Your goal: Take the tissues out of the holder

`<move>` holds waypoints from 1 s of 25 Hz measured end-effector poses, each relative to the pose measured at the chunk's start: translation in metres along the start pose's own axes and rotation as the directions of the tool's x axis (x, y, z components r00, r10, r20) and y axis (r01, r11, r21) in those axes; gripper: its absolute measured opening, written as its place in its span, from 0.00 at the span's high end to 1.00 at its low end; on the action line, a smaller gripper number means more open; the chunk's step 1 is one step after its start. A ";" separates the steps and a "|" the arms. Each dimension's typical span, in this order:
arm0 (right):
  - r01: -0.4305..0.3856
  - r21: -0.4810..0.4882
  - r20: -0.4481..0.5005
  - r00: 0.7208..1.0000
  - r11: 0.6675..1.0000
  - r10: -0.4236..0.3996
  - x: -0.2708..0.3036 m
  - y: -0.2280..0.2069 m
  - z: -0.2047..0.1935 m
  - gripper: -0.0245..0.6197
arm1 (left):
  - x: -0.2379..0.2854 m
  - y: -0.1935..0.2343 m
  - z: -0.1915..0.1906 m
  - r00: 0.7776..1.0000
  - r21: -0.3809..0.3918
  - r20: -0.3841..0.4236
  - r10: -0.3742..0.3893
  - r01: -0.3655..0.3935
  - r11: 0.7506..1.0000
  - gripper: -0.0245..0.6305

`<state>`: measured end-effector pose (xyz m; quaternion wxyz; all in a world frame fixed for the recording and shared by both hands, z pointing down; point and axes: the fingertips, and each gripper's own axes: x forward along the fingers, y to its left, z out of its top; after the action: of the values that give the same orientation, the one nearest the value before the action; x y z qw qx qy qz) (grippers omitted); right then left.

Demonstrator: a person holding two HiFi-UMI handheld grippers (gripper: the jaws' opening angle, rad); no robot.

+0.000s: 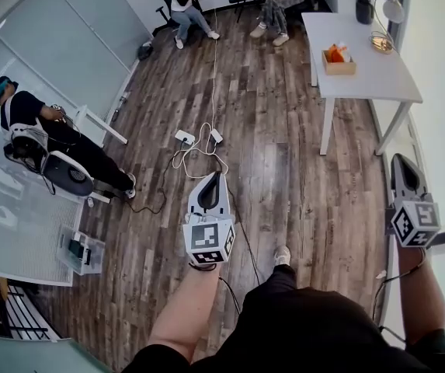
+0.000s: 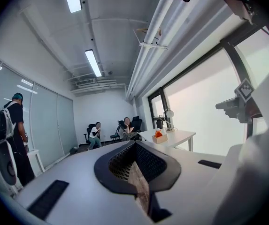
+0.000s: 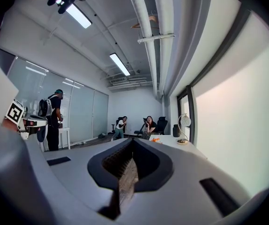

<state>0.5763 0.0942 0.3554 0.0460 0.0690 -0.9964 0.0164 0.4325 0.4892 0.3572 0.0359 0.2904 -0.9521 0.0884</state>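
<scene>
Both grippers hang in mid-air here, nowhere near the goods. The holder (image 1: pixel 338 67) sits on the white table (image 1: pixel 377 76) at the far end of the room. The orange tissues (image 1: pixel 336 52) poke out of its top, well apart from both grippers. The left gripper (image 1: pixel 215 179) has its jaws together with nothing in them. The right gripper (image 1: pixel 399 164) is the same deal: closed, empty. Each gripper view shows that clearly, tips meeting and only a sliver of floor showing lower down.

Only the head view gives you the wood floor (image 1: pixel 284 154), the power strip (image 1: pixel 185 137) lying on it, and the person's own arms.

The gripper views look level across the room instead, so they pick up the ceiling lights (image 2: pixel 93 62), the pipes (image 3: pixel 146 27) and the big window (image 2: pixel 204 102). The left gripper view shows the holder as a small orange-topped box beside a lamp (image 2: pixel 168 114). In the right gripper view it's barely an orange speck. Each gripper view also catches the other gripper's marker cube (image 2: pixel 245 90) at its edge.
</scene>
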 end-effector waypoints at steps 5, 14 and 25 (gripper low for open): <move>0.042 0.005 -0.016 0.999 0.999 -0.042 0.045 0.004 0.000 0.96 | 0.057 0.030 -0.010 0.999 -0.067 -0.020 -0.036 0.035 0.997 0.96; 0.085 -0.026 -0.009 0.996 0.996 -0.085 0.134 0.032 0.019 0.95 | 0.132 0.101 -0.009 0.998 -0.078 -0.001 -0.057 0.057 0.995 0.96; 0.082 0.001 -0.016 0.996 0.997 -0.082 0.198 0.037 0.012 0.95 | 0.197 0.118 -0.005 0.994 -0.080 -0.001 -0.108 0.107 0.991 0.96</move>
<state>0.3751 0.1035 0.3614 0.0546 0.1098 -0.9923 0.0161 0.2037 0.4790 0.3683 0.0546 0.3394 -0.9378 0.0490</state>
